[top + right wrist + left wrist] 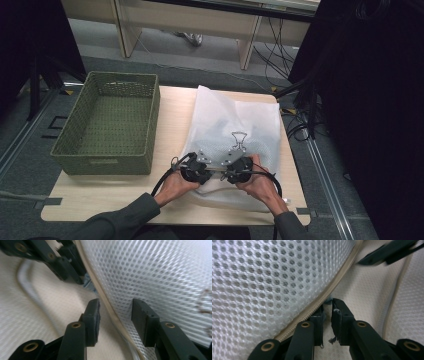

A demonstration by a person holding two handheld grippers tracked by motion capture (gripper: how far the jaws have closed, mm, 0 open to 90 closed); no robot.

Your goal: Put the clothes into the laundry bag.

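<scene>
A white mesh bag (235, 125) lies on the table with a metal clip (239, 139) on top of it. Both hands rest on its near end, side by side. My left gripper (328, 312) has its jaws almost together, with the tips pinched on a small blue zipper tab (328, 300) beside the cream zipper (312, 311). My right gripper (115, 315) stands open astride the zipper (107, 307); its pads are off the mesh (162, 277). In the right gripper view, the left gripper (75, 272) sits just beyond, at the blue tab (89, 282). From above, the left gripper (201, 161) and the right gripper (233, 160) nearly touch.
A green woven basket (153, 120) stands empty on the left half of the wooden table (172, 115). Black cables trail from both grippers towards the near edge. Desk legs and cables stand beyond the table's far side.
</scene>
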